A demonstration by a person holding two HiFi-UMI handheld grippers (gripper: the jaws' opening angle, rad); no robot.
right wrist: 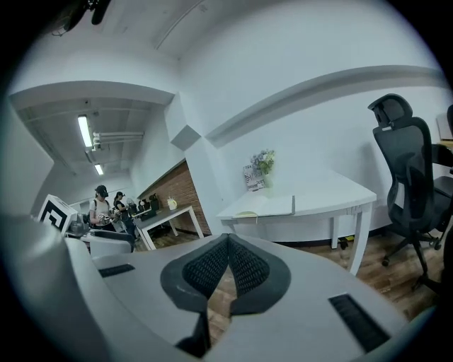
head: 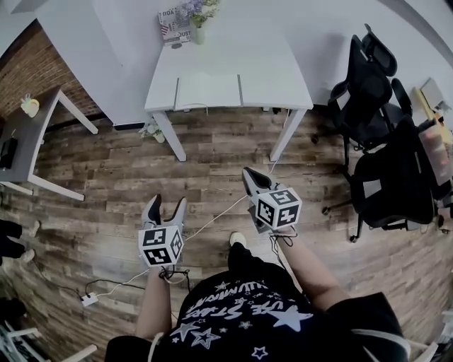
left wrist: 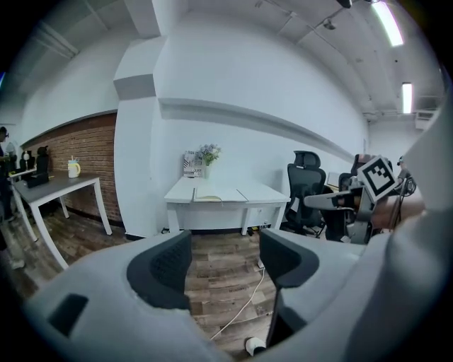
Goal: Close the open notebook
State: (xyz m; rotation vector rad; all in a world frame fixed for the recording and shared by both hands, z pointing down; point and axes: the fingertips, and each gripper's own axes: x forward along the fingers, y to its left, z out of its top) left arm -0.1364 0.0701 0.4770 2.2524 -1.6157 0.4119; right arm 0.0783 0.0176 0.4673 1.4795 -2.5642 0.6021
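Note:
The open notebook [head: 207,90] lies flat on the white desk [head: 283,78], near its front edge; it also shows far off in the left gripper view as the notebook [left wrist: 216,194] and in the right gripper view as the notebook [right wrist: 272,206]. Both grippers hang over the wooden floor, well short of the desk. My left gripper [head: 164,201] stands open with nothing between its pads, as the left gripper [left wrist: 225,244] view confirms. My right gripper [head: 248,172] is shut, pads touching, and the right gripper [right wrist: 228,240] view shows nothing held.
A vase of flowers [head: 199,21] and a small sign stand at the desk's back. Black office chairs [head: 386,141] crowd the right side. A grey side table [head: 32,141] stands left by the brick wall. A white cable [head: 212,223] runs across the floor. People [right wrist: 106,208] stand far off.

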